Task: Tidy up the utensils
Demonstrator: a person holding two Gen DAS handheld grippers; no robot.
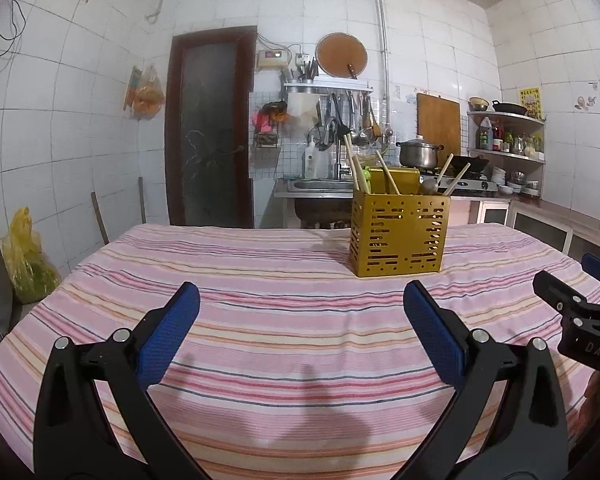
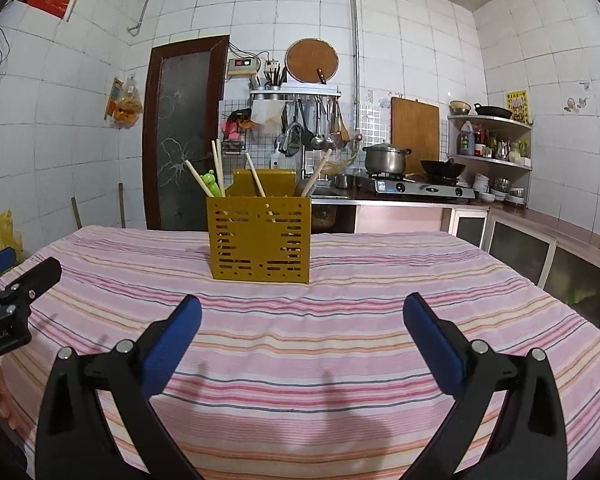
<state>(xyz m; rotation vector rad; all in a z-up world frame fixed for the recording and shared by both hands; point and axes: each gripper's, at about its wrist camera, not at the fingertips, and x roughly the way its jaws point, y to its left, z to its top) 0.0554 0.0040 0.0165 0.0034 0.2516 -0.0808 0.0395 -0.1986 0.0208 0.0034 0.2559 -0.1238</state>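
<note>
Both tools, left (image 1: 300,312) and right (image 2: 302,320), wide apart, empty; utensils (image 2: 256,180) already in caddy (image 2: 259,238), frame centre; worktop (image 2: 340,344) bare.

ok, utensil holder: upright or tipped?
Upright. The holder sits flat on the tablecloth, open top up, chopsticks sticking out above its rim. Both views agree.

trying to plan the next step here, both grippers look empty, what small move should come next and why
Probably nothing more to pick up: the striped tablecloth shows no loose utensils, and the chopsticks and spoon already stand in the gold holder. Both the left gripper and right gripper are open and hold nothing. I would ease the right gripper forward toward the holder to check or tidy its contents.
</note>
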